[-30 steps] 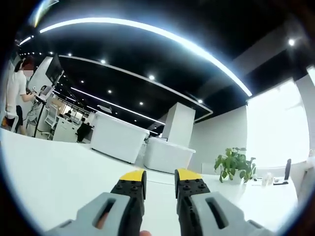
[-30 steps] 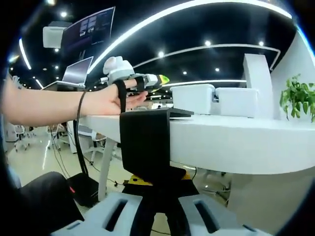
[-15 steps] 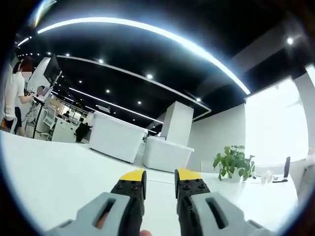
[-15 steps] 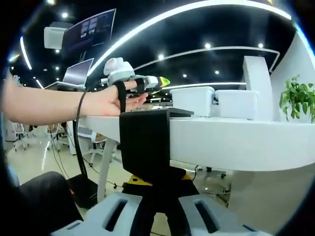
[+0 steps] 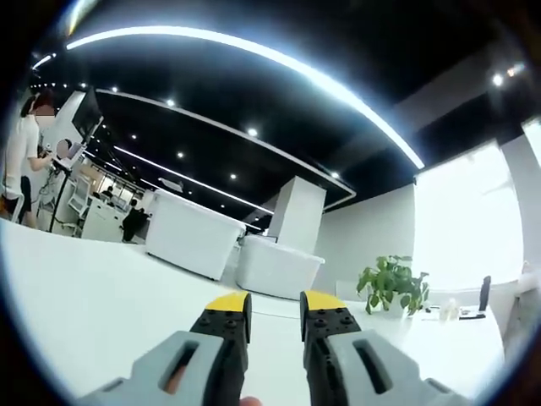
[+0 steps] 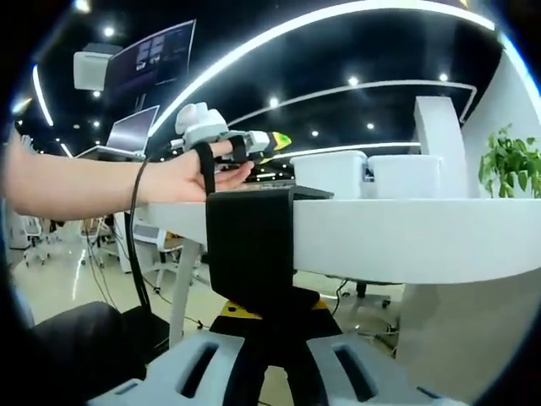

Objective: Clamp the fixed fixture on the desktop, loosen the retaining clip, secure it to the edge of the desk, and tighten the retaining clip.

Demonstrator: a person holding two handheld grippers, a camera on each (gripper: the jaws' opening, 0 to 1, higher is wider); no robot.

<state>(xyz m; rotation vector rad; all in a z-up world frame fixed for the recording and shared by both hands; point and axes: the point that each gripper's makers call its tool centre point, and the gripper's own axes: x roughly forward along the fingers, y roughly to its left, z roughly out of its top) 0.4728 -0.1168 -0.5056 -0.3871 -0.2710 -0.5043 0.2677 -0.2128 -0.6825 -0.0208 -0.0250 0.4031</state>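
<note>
In the left gripper view, the left gripper [image 5: 275,315] hovers low over the white desktop [image 5: 93,296] with its yellow-tipped jaws a narrow gap apart and nothing between them. Beyond it stand two white storage bins [image 5: 190,241], side by side, with a potted plant [image 5: 390,286] further to the right and a person [image 5: 19,165] standing at a workstation far off on the left. In the right gripper view, the right gripper [image 6: 269,315] reaches up from below the desk edge [image 6: 406,241], its jaws closed on the lower part of the black clamp fixture [image 6: 250,252]. The fixture hangs down the front of the desk edge, and its flat top arm lies on the surface. Just behind it, a hand [image 6: 190,173] holds the left gripper [image 6: 232,139] above the desk. A laptop [image 6: 135,128] sits on a stand at the far left.
</note>
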